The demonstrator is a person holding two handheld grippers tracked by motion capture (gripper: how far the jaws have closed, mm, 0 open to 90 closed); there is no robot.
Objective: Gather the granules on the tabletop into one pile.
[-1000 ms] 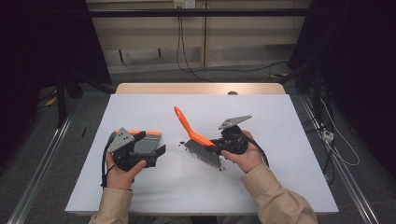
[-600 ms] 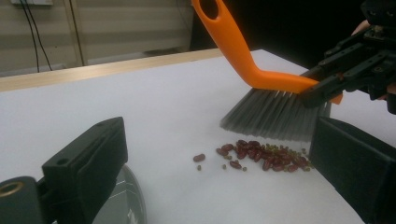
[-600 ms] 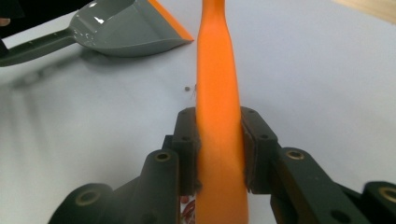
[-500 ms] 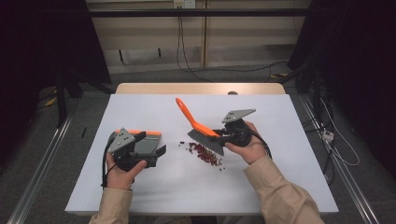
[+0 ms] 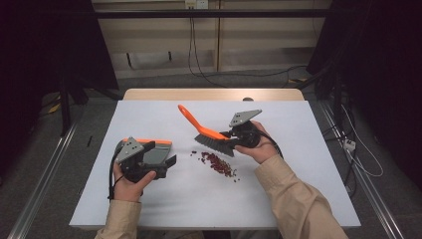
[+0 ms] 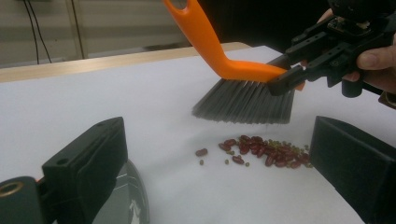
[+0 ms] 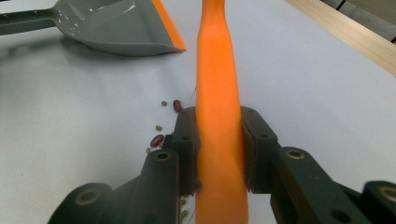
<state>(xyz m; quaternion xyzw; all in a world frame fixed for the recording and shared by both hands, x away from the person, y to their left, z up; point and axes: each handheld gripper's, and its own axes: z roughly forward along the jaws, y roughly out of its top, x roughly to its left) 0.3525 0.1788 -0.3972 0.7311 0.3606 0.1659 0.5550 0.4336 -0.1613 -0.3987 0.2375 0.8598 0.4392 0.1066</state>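
Pinching orange brush [image 7: 218, 84] tight: right hand-held gripper [image 7: 218, 154]; left hand-held gripper [image 5: 144, 162] grips dustpan [image 5: 158, 151].

Both forearms in from the bottom edge of the high view, tan sleeves down to the wrists. Left hand [image 5: 130, 180] wrapped round the left gripper [image 5: 164, 162] at about 8 o'clock from table centre, jaws aimed toward 3 o'clock, grey three-cornered plate on top, cable looping by the wrist. Can't make out from any view whether those jaws are pinched or loose. Right hand [image 5: 259, 147] at roughly 2 o'clock from centre, forearm angled up toward 11 o'clock, right gripper [image 5: 230, 135] pointing to 9 o'clock, plate tilted up. Right jaws clamped tight, pads [image 7: 186, 154] pressing in from both sides, thumb over the body
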